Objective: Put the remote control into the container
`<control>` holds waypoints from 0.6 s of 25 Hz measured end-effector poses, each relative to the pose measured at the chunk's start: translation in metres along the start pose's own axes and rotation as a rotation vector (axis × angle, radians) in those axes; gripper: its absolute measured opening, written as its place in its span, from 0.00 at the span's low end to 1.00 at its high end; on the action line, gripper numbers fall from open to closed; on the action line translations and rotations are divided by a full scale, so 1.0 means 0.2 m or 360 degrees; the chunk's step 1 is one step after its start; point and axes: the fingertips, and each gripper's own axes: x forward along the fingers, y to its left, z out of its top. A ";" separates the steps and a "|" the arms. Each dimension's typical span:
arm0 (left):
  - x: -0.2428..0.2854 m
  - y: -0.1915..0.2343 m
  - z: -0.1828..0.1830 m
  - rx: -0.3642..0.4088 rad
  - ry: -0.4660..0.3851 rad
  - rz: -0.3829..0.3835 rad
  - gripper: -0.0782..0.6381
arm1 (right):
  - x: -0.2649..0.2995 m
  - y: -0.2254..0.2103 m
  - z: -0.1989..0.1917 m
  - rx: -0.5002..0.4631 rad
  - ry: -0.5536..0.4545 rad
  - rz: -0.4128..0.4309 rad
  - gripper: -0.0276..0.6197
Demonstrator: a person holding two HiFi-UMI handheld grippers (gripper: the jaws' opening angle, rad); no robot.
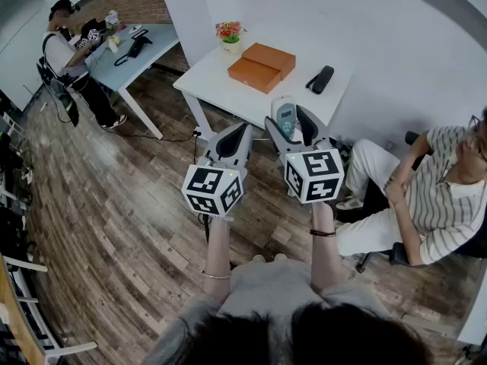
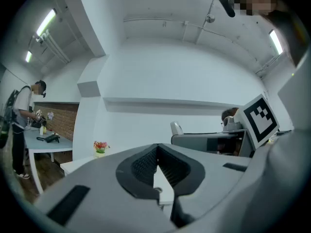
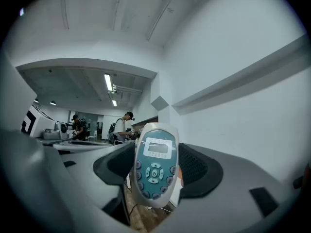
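A white remote control (image 1: 286, 117) with a teal keypad and a small screen stands upright between the jaws of my right gripper (image 1: 291, 125), which is shut on it. In the right gripper view the remote control (image 3: 154, 164) faces the camera, with the right gripper (image 3: 156, 165) clamped on its sides. My left gripper (image 1: 240, 133) hangs level beside it, shut with nothing in it; in the left gripper view the left gripper (image 2: 156, 152) has its pads meeting. Two orange containers (image 1: 261, 67) lie side by side on the white table (image 1: 213, 71) ahead.
A black remote (image 1: 320, 79) and a flower pot (image 1: 229, 33) are also on the white table. A person sits on a chair at the right (image 1: 426, 196). Another person (image 1: 67, 55) stands by a grey-blue table at the far left. The floor is wooden.
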 end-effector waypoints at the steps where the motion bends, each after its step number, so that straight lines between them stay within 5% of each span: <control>1: 0.01 -0.01 0.00 0.0001 0.0006 -0.0010 0.11 | 0.00 0.00 0.00 0.0003 0.0001 0.0002 0.47; 15: 0.10 0.02 -0.08 -0.0016 0.0060 0.0003 0.11 | 0.08 -0.09 -0.07 0.0043 0.0038 0.0052 0.47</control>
